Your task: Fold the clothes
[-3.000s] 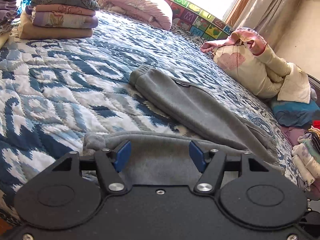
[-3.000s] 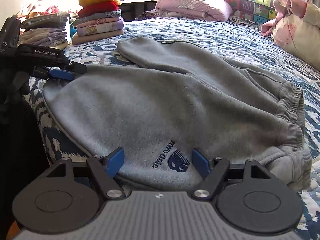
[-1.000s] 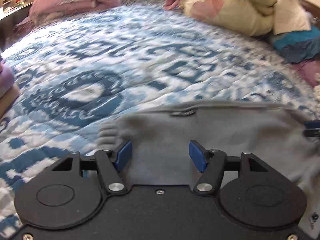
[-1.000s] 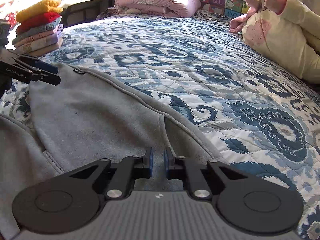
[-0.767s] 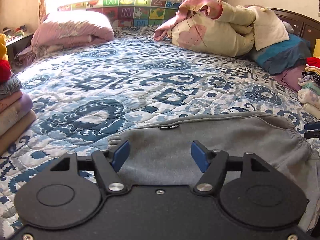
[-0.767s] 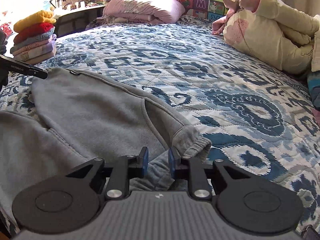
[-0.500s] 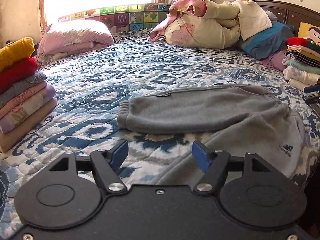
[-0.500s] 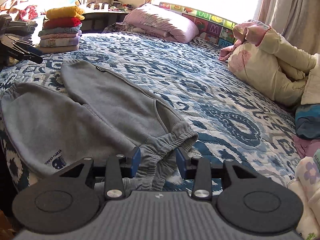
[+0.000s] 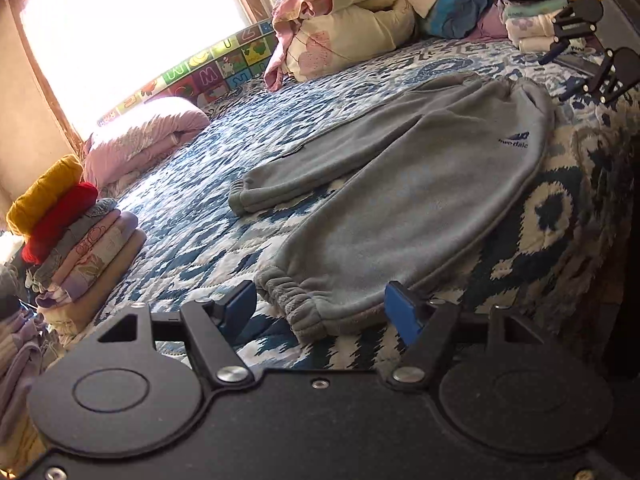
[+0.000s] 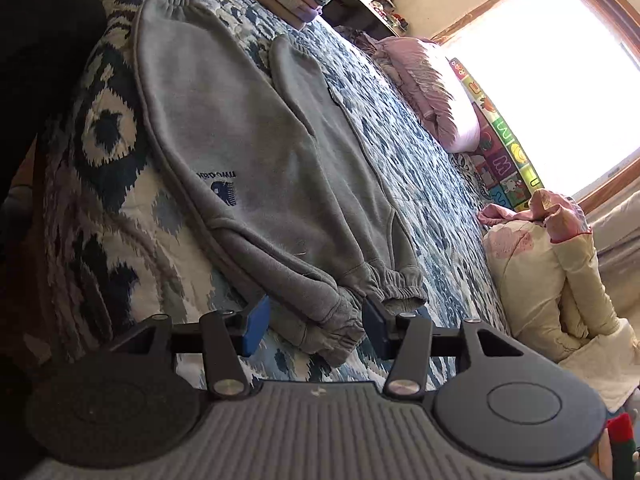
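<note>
sweatpants (image 9: 400,200) lie spread flat on the quilt (image 9: 192,240) near the bed's edge, both legs laid out side by side, slightly splayed. your left tongs (image 9: 320,312) are released, blue pads wide, with the near leg's cuff (image 9: 296,300) just ahead and between them. your right tongs (image 10: 312,328) are released too, hovering at the waistband (image 10: 360,296) end, which sits between their pads. nothing is grasped. by my reading you're at the lengthwise fold: one leg needs to go over the other. that calls for clenching cuff and waistband on the same side together, lifting evenly, and laying that edge onto the far leg (image 9: 320,160) so the seams line up.
</note>
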Available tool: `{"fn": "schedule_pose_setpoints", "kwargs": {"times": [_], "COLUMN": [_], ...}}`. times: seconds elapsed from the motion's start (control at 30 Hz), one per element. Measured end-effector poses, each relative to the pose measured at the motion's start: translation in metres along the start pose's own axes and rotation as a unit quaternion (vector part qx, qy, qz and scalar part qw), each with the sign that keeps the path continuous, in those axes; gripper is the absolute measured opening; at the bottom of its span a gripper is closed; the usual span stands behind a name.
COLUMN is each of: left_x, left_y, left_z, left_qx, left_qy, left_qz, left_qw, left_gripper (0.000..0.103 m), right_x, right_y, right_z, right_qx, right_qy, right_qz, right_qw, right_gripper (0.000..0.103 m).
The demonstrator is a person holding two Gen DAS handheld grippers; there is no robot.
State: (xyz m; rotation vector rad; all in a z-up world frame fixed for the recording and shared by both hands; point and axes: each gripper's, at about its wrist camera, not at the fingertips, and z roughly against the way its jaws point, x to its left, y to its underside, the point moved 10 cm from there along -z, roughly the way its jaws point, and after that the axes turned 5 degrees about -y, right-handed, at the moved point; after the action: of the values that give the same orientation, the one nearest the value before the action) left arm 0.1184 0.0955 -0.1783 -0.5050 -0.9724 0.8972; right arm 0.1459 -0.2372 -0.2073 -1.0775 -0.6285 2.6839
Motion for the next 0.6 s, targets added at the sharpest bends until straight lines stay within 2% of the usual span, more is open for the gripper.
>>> {"fn": "schedule_pose_setpoints", "kwargs": {"times": [0.07,0.13,0.2,0.33,0.43,0.53,0.6], "left_x": [-0.006,-0.012,-0.018,-0.034,-0.043,-0.052,-0.051], "left_y": [0.001,0.002,0.003,0.021,0.030,0.036,0.033], "left_z": [-0.003,-0.007,-0.011,-0.013,-0.024,-0.032,-0.034], "left_qx": [-0.001,-0.002,-0.004,0.002,0.004,-0.006,-0.013], "left_qy": [-0.005,-0.008,-0.011,-0.021,-0.038,-0.060,-0.069], "left_qz": [-0.028,-0.054,-0.080,-0.148,-0.213,-0.276,-0.283], "left_qw": [0.9996,0.9985,0.9967,0.9888,0.9762,0.9592,0.9565], "left_gripper": [0.070,0.070,0.070,0.070,0.064,0.065,0.065], "right_x": [0.006,-0.012,-0.008,-0.006,-0.006,-0.006,-0.007], "right_y": [0.004,-0.010,-0.007,0.000,0.002,0.000,-0.002], "right_z": [-0.005,-0.021,-0.028,-0.036,-0.038,-0.039,-0.040], "right_qx": [0.009,0.021,0.031,0.042,0.043,0.037,0.034], "right_qy": [0.003,-0.002,-0.002,0.009,0.015,0.018,0.021], "right_qz": [0.029,0.050,0.065,0.083,0.089,0.094,0.097], "right_qw": [1.000,0.999,0.997,0.996,0.995,0.995,0.994], "right_gripper": [0.052,0.052,0.052,0.052,0.052,0.052,0.052]}}
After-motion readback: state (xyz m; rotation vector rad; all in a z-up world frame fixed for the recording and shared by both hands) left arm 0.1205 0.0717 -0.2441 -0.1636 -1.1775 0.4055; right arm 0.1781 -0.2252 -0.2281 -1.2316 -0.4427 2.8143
